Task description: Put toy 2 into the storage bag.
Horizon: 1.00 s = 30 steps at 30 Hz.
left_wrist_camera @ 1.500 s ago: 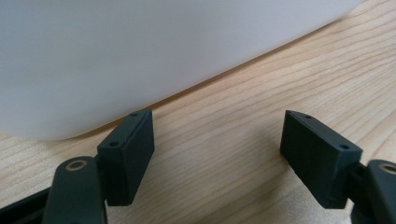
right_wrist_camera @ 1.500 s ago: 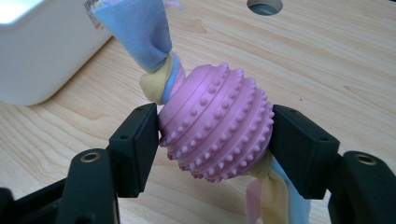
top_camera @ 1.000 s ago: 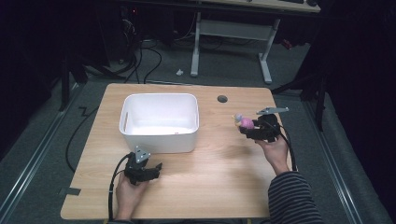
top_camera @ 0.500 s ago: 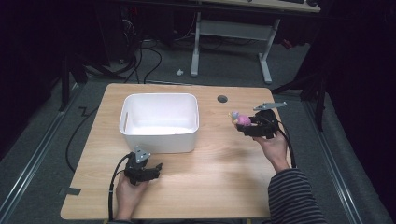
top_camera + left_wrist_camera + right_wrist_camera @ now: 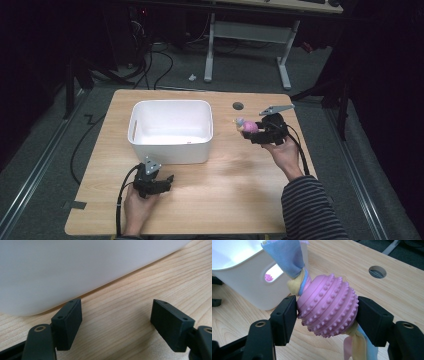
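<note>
Pink and knobbly, a rubber ball (image 5: 328,307) with pastel cloth strips knotted through it, clamped across its middle by the right hand-held gripper (image 5: 327,315), black pads pressed flat against either flank. Seen from the high view held clear of the bench (image 5: 240,195) on the right side, just beyond the right wall of the white tub (image 5: 170,131), ball (image 5: 248,126) pointing toward that tub, right hand-held gripper (image 5: 257,131) carried in a hand with a striped sleeve behind it. Blue and yellow cloth bunched at the top of the ball in the right gripper view, more strips hanging below it between the jaws. Handle slot of the tub (image 5: 273,273) visible just behind the ball, with a spot of pink showing through it. Round cable hole (image 5: 376,271) cut in the wood farther back. Left hand-held gripper (image 5: 167,181) rested low on the bench near the front edge, just before the tub's near wall. Jaws there spread wide apart with bare wood grain between them, gripping nothing, left hand-held gripper (image 5: 117,322) close to the tub's white wall (image 5: 75,270) but not touching it.
</note>
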Motion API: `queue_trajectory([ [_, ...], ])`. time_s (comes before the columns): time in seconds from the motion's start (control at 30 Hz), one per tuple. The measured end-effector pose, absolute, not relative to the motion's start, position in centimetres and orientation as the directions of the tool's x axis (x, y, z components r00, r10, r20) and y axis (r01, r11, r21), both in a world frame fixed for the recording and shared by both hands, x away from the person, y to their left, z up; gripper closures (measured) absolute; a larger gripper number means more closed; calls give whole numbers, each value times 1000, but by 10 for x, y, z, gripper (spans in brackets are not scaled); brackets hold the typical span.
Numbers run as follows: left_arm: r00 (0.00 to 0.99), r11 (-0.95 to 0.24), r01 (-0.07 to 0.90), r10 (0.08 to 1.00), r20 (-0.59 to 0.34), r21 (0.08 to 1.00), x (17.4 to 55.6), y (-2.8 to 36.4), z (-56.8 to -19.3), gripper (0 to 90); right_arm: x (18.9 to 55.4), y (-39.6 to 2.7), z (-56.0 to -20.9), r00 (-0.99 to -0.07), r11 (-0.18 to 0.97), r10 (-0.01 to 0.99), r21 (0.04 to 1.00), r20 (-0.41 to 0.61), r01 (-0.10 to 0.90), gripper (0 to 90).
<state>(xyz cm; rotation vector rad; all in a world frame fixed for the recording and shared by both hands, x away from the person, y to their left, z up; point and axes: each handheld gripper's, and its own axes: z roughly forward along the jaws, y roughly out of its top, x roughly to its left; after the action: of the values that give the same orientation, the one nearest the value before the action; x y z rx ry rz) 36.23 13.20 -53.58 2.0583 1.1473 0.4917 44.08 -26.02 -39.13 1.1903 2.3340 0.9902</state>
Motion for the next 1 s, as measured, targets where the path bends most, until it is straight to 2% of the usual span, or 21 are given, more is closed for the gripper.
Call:
queue_trajectory([
  [0.27,532,-348,574,846,-15,741,362,132,-536,257,439,-256,-367,-609,371,792,756,46,539,347],
  [0.6,530,-346,573,848,-13,743,363,132,-536,264,444,-233,-344,-659,419,751,752,28,509,347],
  [1.0,530,-346,574,848,-15,742,363,132,-536,270,454,-198,-320,-712,506,700,738,-50,446,347],
])
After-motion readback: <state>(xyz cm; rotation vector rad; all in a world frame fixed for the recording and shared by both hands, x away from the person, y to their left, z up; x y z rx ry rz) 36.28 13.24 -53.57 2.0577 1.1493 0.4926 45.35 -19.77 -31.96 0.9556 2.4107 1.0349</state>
